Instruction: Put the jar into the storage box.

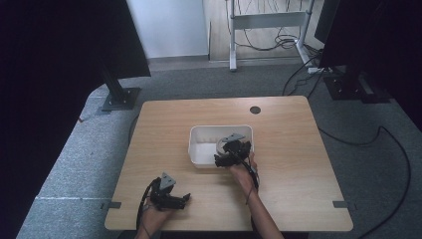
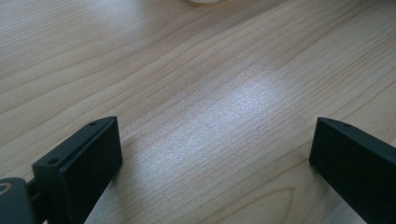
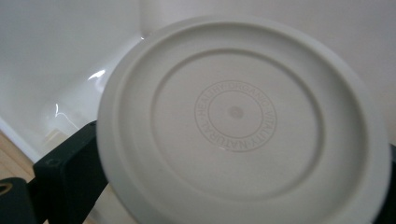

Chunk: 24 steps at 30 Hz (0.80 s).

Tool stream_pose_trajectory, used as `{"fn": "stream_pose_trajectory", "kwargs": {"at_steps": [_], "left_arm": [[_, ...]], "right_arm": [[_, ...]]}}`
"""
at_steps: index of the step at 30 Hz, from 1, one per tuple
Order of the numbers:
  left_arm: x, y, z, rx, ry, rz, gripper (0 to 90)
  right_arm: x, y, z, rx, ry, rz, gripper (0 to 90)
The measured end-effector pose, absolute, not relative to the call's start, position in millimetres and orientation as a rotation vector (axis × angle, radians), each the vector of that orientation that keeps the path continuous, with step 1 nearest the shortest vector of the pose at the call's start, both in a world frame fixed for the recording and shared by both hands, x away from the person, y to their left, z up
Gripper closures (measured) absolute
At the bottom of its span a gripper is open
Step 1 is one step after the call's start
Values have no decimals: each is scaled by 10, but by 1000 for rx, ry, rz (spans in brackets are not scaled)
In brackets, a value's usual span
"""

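The right gripper hangs over the near right part of the white bin, which sits at the middle of the wooden table, and it is clenched on a pale round plate. In the right gripper view the plate's underside faces the camera almost squarely, with a raised foot ring and a stamped circle of lettering at its centre, so it stands on edge across the jaws, one jaw visible behind its left rim and the other just at the frame's right edge. Behind the plate lie the bin's white wall and floor, with a strip of table showing at the lower left; so the plate is within or just above the bin's opening, close to the near wall. Whether its lower rim touches the bin floor cannot be told. A round plate has no long axis; what matters is its tilt, here near upright, so any lowering or lifting would likely have to keep it off the near wall. The right forearm reaches forward from the table's near edge, hand wrapped around the gripper. The left gripper rests well apart from the bin, toward the near left of the table, its jaws spread wide over bare wood and holding nothing.
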State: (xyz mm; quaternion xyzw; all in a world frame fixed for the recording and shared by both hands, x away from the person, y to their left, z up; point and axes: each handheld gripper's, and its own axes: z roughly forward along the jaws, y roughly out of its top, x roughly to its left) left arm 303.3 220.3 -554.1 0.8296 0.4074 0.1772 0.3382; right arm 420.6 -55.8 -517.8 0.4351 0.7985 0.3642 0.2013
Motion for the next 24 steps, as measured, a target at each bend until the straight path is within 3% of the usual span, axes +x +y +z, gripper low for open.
{"fn": "stream_pose_trajectory", "kwargs": {"at_steps": [24], "left_arm": [[3033, 2202, -5541, 2161, 1061, 464, 21]], "right_arm": [[3999, -682, -4997, 1133, 2235, 1030, 24]]}}
